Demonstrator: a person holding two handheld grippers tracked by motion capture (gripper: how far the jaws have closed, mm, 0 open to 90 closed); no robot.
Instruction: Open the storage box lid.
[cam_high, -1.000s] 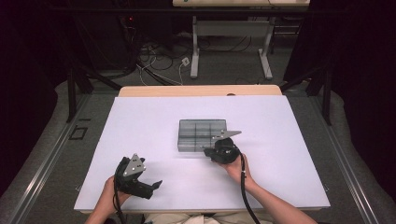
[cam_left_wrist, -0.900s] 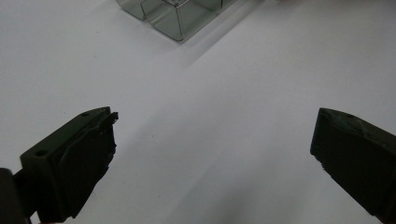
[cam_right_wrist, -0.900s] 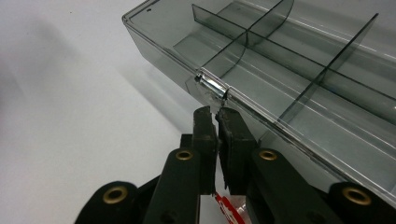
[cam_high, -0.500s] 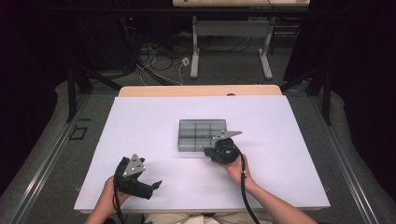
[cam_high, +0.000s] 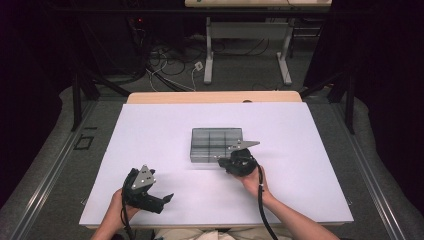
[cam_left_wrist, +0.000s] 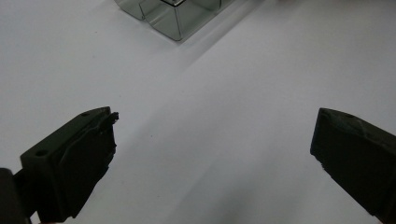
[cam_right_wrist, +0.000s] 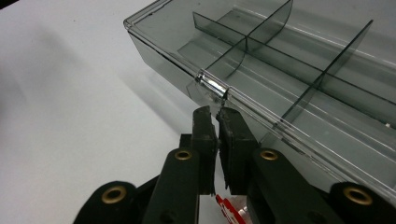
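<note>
I can read no label or writing on anything here. My left gripper (cam_high: 159, 199) sits near the table's (cam_high: 150, 140) front edge, well left of the clear divided box (cam_high: 216, 144), jaws spread wide and empty. My right gripper (cam_right_wrist: 217, 115) is closed at the box's front-wall latch (cam_right_wrist: 213, 87), with nothing visibly clamped.

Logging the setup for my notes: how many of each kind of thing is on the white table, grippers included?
Clear grey compartment box: 1
Black handheld grippers: 2, the left gripper with jaws apart, the right gripper shut at the box's latch
Total: 3
</note>
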